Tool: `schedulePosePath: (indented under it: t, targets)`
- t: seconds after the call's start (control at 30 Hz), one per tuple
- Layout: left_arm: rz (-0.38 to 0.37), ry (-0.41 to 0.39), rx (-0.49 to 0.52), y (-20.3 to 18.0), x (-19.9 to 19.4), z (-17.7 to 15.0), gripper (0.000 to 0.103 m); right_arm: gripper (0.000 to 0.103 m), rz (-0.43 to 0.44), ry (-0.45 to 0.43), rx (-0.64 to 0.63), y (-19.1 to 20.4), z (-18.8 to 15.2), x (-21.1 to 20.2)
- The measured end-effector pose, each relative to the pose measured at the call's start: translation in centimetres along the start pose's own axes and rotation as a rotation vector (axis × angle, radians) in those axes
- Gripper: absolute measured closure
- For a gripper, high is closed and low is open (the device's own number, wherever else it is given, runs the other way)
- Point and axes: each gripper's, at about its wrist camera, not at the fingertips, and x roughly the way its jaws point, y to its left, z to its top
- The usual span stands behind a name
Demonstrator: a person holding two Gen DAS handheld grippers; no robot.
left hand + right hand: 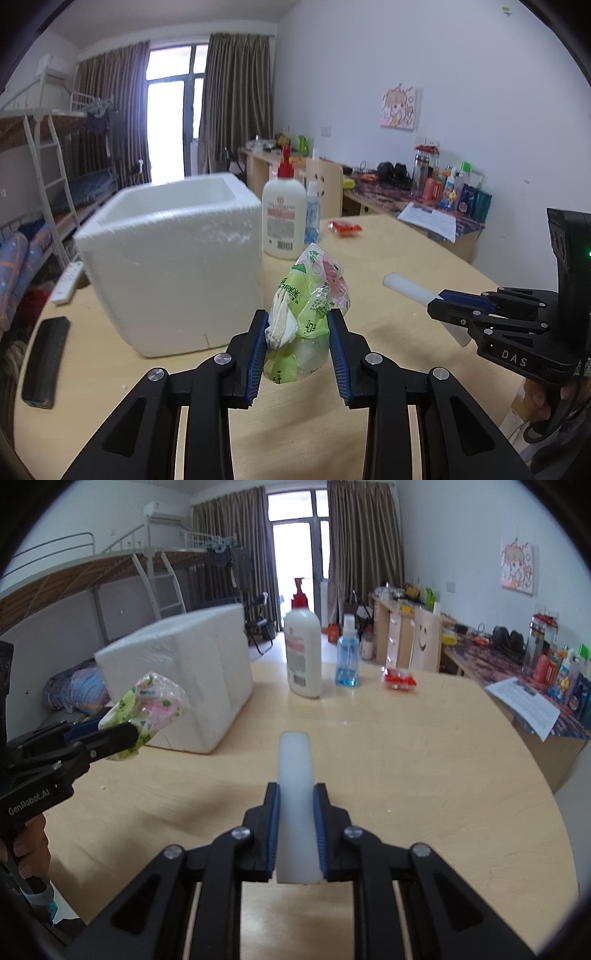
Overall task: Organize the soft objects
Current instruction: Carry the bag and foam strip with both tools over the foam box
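Note:
My left gripper [298,325] is shut on a green and pink tissue pack [310,295], held up above the wooden table [369,266]. The same tissue pack [155,705] shows at the left of the right wrist view, pinched by the left gripper [122,731]. My right gripper [295,805] is shut on a white foam strip [294,775] that sticks forward between its blue pads. That foam strip [406,290] and the right gripper [439,304] appear at the right of the left wrist view. An open white foam box [173,258] stands just ahead and left of the tissue pack.
Behind the foam box [192,679] stand a white pump bottle [284,221] with a red top, a blue spray bottle [347,657] and a red packet [399,677]. A black block [46,362] and a white remote [68,282] lie at the table's left edge. A cluttered desk [517,672] stands right.

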Motion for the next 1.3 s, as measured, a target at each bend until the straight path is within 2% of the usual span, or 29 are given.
schedulePosePath:
  t: [0.73,1.1,1.3]
  targets:
    - [0.110,-0.199,0.023,0.2,-10.4,0.6,0.069,0.082,0.025,-0.240,-0.076,4.7,0.7,-8.1]
    - [0.129,-0.266,0.029,-0.5,-13.7,0.1,0.069,0.082,0.029,-0.345,-0.109,6.0,-0.3,-11.7]
    - [0.157,-0.299,0.039,-0.7,-15.3,-0.1,0.069,0.082,0.034,-0.372,-0.123,6.5,-0.6,-12.5]
